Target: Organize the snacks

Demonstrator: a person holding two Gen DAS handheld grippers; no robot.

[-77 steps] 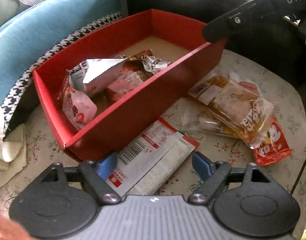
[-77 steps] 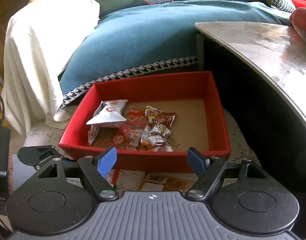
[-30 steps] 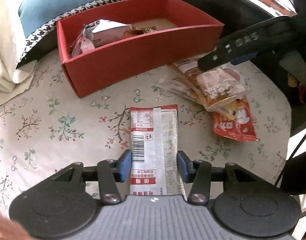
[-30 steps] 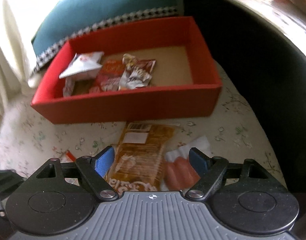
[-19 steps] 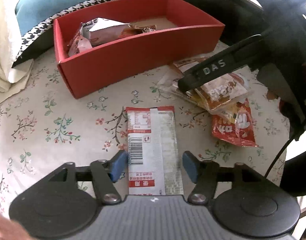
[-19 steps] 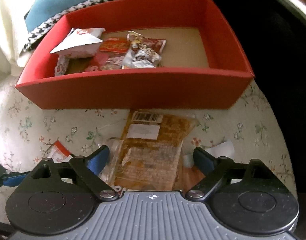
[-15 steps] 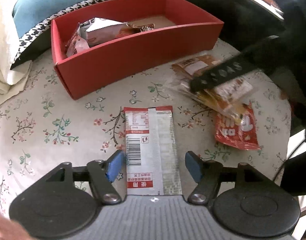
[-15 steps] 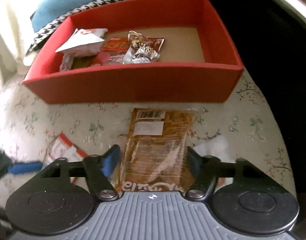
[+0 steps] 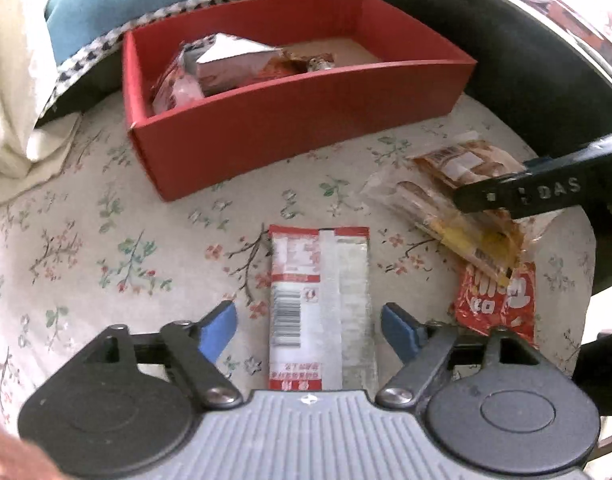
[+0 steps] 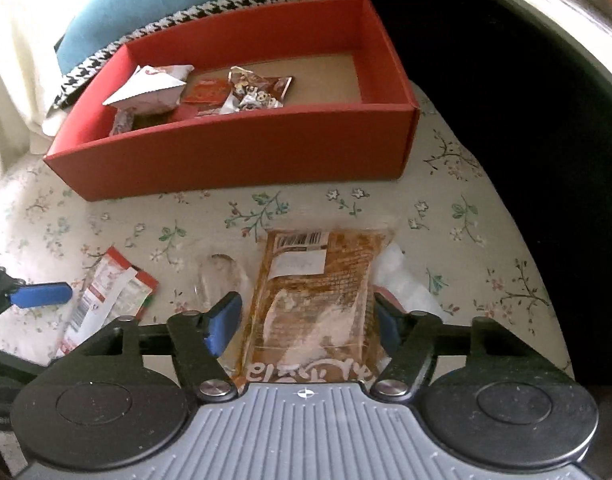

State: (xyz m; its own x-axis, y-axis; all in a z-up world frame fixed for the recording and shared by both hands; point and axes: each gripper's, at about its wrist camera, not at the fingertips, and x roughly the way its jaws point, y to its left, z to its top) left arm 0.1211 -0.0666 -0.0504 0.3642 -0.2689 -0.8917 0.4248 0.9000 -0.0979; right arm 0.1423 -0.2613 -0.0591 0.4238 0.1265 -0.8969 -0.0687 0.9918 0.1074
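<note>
With both claws' jaws having just opened, left claw [image 9: 309,326] clear astride the red-and-white packet [image 9: 321,306] and right claw [image 10: 309,322] astride the brown packet [image 10: 315,304], close squarely, then lift toward the red box [image 10: 242,148].

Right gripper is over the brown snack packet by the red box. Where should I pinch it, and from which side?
Take the brown packet across its two long edges near the end closest to the right gripper, coming down from above. It lies flat, its length running toward the red box, and already sits between the open jaws, which have just been opening. Clear wrappers beside it may snag.
</note>
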